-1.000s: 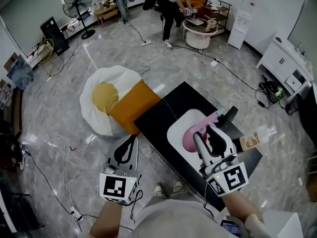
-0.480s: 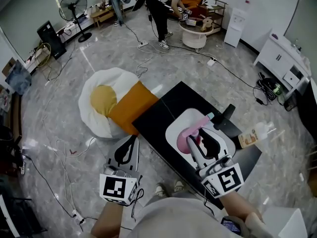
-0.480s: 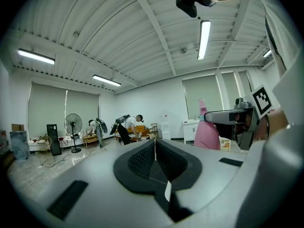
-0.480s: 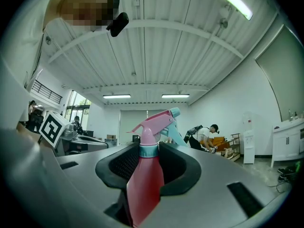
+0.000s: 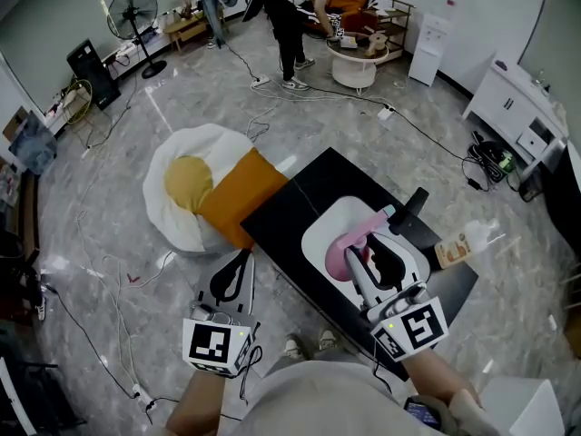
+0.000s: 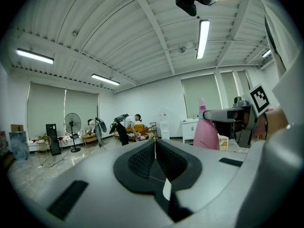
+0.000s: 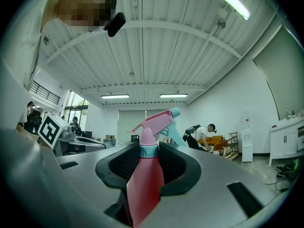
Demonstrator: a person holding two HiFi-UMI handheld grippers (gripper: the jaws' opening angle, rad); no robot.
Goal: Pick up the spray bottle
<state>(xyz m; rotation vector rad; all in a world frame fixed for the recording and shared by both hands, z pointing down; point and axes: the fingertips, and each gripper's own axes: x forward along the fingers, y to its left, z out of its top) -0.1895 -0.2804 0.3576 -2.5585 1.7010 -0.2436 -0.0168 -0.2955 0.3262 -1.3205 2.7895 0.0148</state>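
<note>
R claw (image 7: 148,164) clamped on pink spray bottle (image 7: 142,198) at upper body just below teal collar (image 7: 147,150), over black worktop (image 5: 295,209); judged light, rigid plastic, slick-walled, contents may slosh, so hold looks adequate; L claw (image 6: 155,161) closed, empty.

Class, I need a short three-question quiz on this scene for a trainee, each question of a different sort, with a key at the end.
1. Multiple choice: what do the right tongs grip?
A. a floor fan
B. the pink spray bottle
C. an orange cushion

2. True or false: the left tongs hold something between their jaws.

3. Fill in the gap: the table in front of the person is ____ in colour.

Key: 1 B. 2 false, the jaws are shut with nothing between them. 3 black.
</note>
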